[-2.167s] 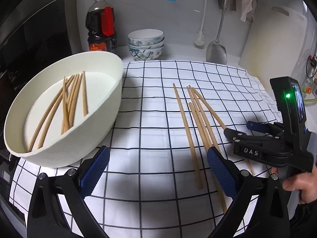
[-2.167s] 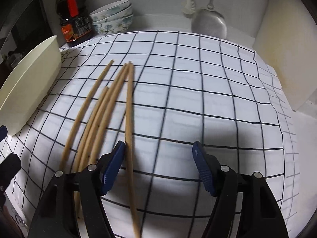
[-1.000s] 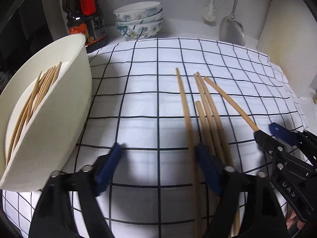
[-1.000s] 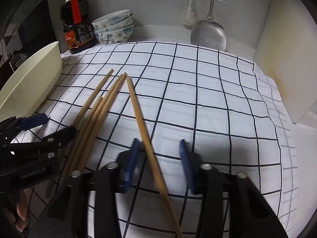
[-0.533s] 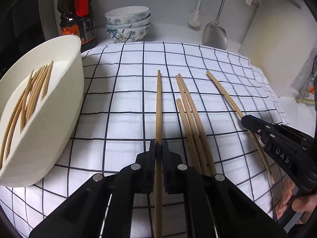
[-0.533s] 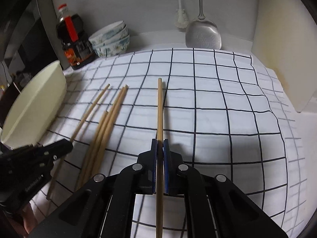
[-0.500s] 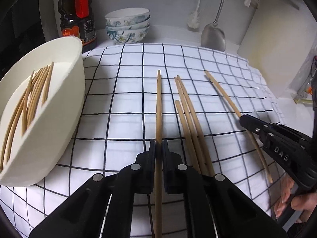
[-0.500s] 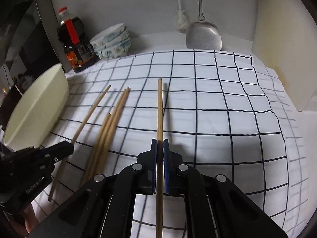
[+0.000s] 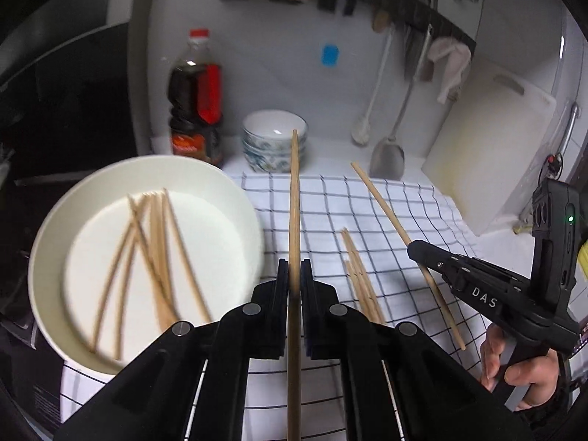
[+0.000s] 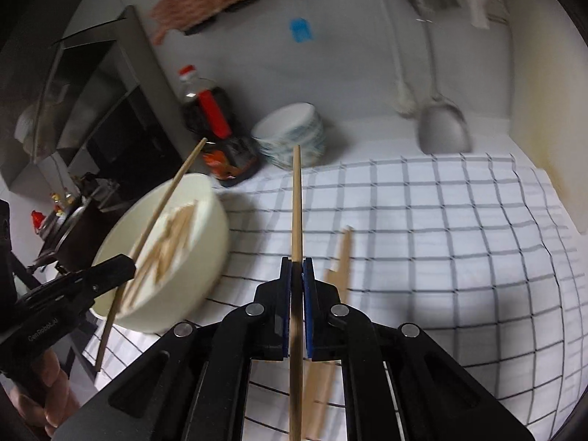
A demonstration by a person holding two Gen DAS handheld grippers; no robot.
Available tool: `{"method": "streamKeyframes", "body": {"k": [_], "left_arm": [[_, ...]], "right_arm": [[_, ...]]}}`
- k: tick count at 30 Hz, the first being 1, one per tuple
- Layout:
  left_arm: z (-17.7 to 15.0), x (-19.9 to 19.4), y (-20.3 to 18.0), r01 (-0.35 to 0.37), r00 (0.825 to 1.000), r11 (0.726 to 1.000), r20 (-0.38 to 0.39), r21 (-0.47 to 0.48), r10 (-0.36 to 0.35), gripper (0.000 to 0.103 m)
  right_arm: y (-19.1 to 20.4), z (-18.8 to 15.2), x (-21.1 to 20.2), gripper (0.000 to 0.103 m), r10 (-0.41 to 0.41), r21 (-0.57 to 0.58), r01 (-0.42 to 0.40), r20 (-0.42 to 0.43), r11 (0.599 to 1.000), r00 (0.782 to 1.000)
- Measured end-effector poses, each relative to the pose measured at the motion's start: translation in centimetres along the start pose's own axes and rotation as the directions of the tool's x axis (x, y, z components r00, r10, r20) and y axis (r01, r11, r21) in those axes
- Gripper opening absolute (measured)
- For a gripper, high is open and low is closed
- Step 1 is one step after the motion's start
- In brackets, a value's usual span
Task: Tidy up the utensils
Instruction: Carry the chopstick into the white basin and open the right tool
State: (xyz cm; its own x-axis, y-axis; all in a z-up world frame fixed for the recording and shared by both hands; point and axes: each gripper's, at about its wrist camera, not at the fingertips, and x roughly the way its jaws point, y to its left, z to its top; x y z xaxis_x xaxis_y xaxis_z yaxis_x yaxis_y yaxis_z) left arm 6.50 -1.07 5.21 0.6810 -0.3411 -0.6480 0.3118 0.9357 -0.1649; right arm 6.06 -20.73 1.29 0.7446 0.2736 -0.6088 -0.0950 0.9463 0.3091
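The kitchen light was dim and cool, strongest on the white back wall (image 9: 279,55). Both views bent hard into dark corners. The checked cloth (image 10: 441,242) carried soft shadows, and the cream bowl (image 10: 205,257) smeared with motion blur.

Both held chopsticks (image 9: 294,198) run off the bottom edge; the chopsticks in the white bowl (image 9: 242,198) are motion-blurred.
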Motion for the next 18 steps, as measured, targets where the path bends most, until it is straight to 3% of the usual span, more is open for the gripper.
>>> {"method": "streamKeyframes", "body": {"k": [6,10,18], "left_arm": [[0.7,-2.1,5.5,-0.095,0.994,0.995,0.044,-0.019,0.096,0.007],[0.8,-1.8,9.4,-0.138,0.989,0.989,0.04,-0.06,0.14,0.007],[0.6,0.2,14.9,-0.169,0.985,0.977,-0.005,-0.131,0.17,0.007]], "right_arm": [[7.2,2.5,1.8,0.006,0.076,-0.069,-0.075,0.004,0.995,0.997],[11.3,3.1,4.6,0.006,0.101,-0.103,-0.105,-0.036,0.989,0.994],[15.4,3.0,10.6,0.006,0.105,-0.113,-0.12,-0.133,0.986,0.986]]}}
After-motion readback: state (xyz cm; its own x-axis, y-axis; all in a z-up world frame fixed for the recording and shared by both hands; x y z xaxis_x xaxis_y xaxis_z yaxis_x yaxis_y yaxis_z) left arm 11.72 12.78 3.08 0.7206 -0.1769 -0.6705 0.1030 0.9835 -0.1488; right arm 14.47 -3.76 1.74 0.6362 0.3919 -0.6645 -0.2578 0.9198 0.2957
